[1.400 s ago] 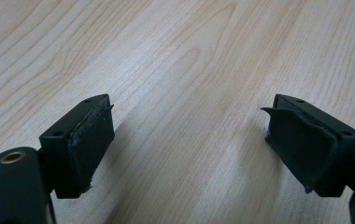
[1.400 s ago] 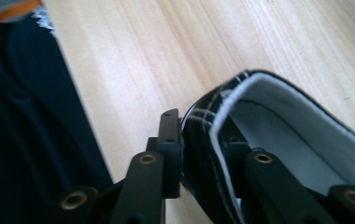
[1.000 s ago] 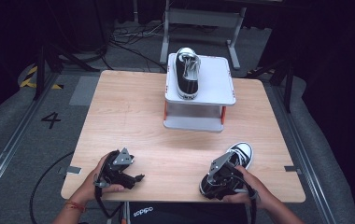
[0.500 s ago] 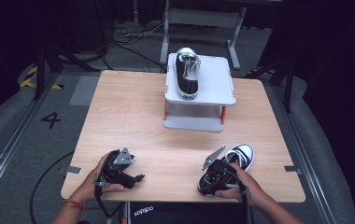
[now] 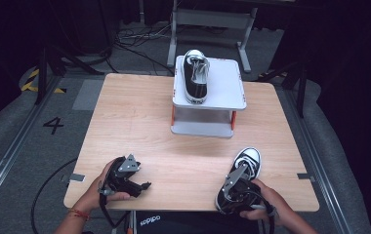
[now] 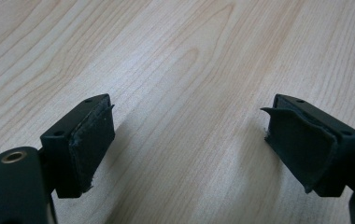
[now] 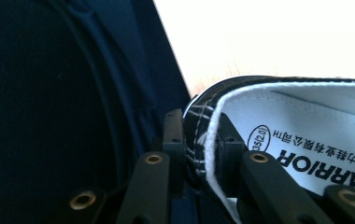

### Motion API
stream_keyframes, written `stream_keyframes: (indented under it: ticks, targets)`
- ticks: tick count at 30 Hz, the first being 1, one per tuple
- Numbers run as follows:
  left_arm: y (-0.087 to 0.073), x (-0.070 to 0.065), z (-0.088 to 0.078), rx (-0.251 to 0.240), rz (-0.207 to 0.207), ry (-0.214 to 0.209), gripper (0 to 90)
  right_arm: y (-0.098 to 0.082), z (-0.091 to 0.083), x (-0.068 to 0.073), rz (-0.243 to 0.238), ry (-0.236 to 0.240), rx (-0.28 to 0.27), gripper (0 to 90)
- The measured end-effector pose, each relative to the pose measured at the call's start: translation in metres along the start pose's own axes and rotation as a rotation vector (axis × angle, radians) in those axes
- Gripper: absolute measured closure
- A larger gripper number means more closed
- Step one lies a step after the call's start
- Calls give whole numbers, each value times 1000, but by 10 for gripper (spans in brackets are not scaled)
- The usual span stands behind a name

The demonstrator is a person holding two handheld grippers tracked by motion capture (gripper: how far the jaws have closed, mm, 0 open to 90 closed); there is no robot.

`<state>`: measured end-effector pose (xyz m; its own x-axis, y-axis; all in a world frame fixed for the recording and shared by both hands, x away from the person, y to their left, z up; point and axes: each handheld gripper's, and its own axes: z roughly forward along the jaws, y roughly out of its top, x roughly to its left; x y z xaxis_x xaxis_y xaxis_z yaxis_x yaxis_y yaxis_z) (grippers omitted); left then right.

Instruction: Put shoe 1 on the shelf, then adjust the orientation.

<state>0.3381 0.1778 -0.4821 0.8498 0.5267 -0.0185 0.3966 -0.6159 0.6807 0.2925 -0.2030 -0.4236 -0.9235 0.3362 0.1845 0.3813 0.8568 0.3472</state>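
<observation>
Near the front right corner of the desk, the right gripper has just been closing its jaws, and they now pinch the heel rim of a black-and-white sneaker, one jaw outside the collar, the other inside against the white lining. That sneaker lies on the desk with its white toe pointing away from the person. Toward the front left corner, the left gripper rests low over bare wood, its jaws spread wide and grasping nothing. A second sneaker sits on a small white stand at the far edge.
</observation>
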Motion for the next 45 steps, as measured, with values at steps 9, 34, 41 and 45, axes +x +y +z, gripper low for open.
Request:
stream_keyframes:
  ticks: [9,34,41,45]
  targets:
    - [0,0,1,-2,-1,0,153,12,7,-6,76,8,-19,700]
    - [1,1,1,-3,6,-8,154,-4,-57,-27,23,-142,21,774]
    - [1,1,1,-4,6,-7,154,-11,-85,-53,6,-180,-4,772]
    - [1,1,1,-4,4,-5,154,-14,-103,-60,-54,-218,-7,768]
